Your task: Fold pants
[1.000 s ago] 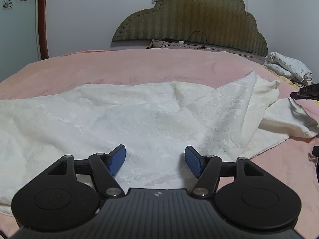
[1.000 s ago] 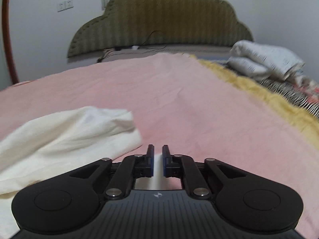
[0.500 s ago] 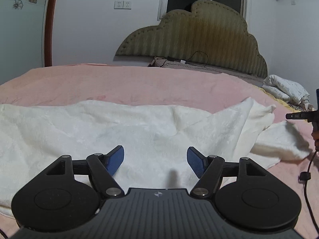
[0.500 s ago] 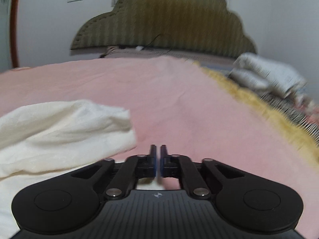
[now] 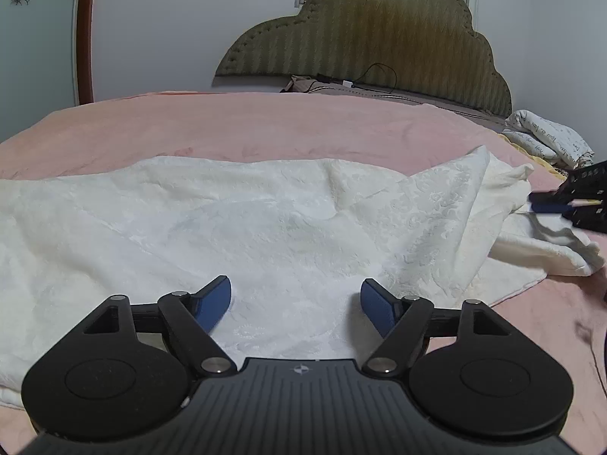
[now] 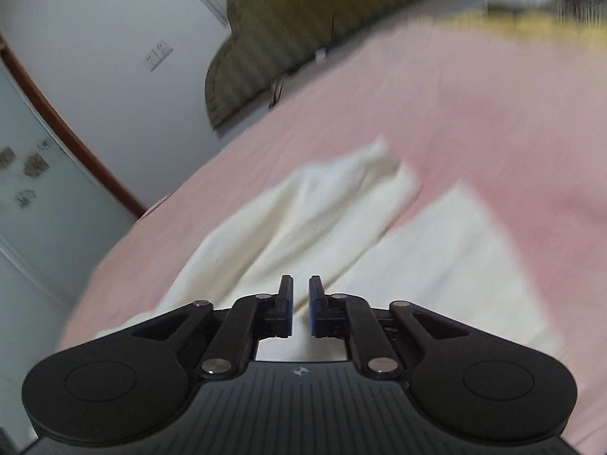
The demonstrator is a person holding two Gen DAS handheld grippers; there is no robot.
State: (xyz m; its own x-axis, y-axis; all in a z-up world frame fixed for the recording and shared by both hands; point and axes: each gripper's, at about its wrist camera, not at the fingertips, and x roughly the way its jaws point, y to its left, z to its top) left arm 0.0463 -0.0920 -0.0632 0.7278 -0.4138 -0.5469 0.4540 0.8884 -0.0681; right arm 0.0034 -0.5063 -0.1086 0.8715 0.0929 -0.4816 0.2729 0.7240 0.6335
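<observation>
Pink bed (image 5: 265, 129), white pants (image 5: 265, 227) spread across, crumpled at 3 o'clock. Left gripper (image 5: 296, 299) wide open, empty; right gripper (image 6: 301, 305) nearly closed, grasp unclear. Probably straightening first; next needs pulling flat.

The pants (image 5: 265, 227) are made of a cream-white cloth with a faint embossed floral pattern. They are spread flat and wide across the pink bed, lying crosswise in the left wrist view. Soft creases are seen through the middle. At the right end, a pointed fold is raised above the rest, and a rumpled end is bunched beside it. In the blurred right wrist view, the pants (image 6: 303, 223) are seen as two pale lobes.
</observation>
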